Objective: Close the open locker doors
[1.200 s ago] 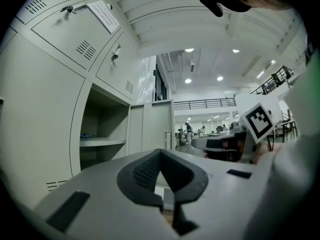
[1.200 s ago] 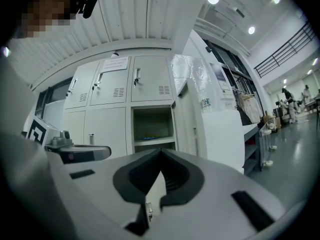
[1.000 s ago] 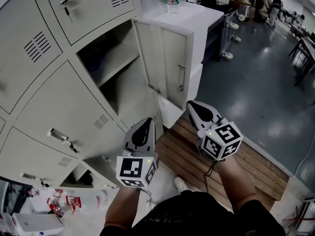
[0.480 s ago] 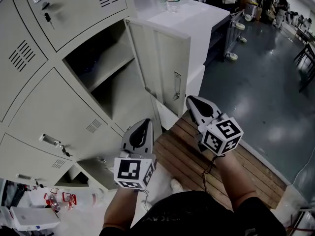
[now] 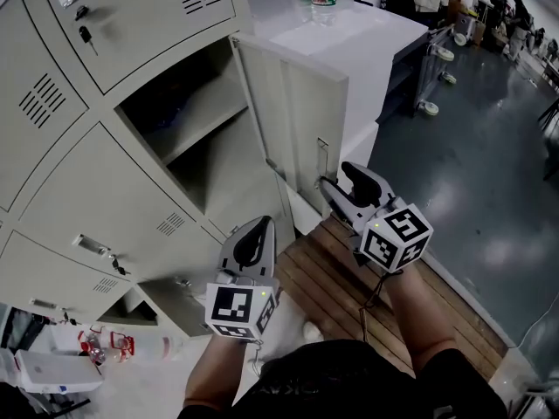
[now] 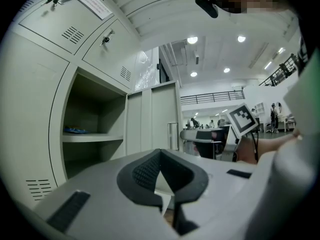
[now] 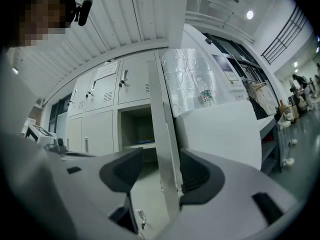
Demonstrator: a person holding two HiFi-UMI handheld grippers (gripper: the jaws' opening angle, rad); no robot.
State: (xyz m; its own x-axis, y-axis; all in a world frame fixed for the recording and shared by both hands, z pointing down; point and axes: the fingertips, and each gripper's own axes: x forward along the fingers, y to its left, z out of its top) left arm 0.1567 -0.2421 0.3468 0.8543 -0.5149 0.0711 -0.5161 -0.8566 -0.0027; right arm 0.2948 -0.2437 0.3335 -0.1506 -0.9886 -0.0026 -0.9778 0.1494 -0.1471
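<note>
My right tool [image 5: 339, 182] has just opened its jaws, straddling the open locker door [image 5: 297, 116] edge without pressing on it. My left tool [image 5: 260, 223] is together and empty. I'd push the edge steadily toward its compartment [image 5: 188, 133].

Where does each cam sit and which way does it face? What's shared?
Head view: on head, steeply down at the lockers; left gripper, right gripper and forearms show.
Left gripper view: on left gripper, along shut jaws toward the open compartment; right gripper's cube shows.
Right gripper view: on right gripper; jaws, just opened, straddle the open door's edge.
Shared: all three see that door.
</note>
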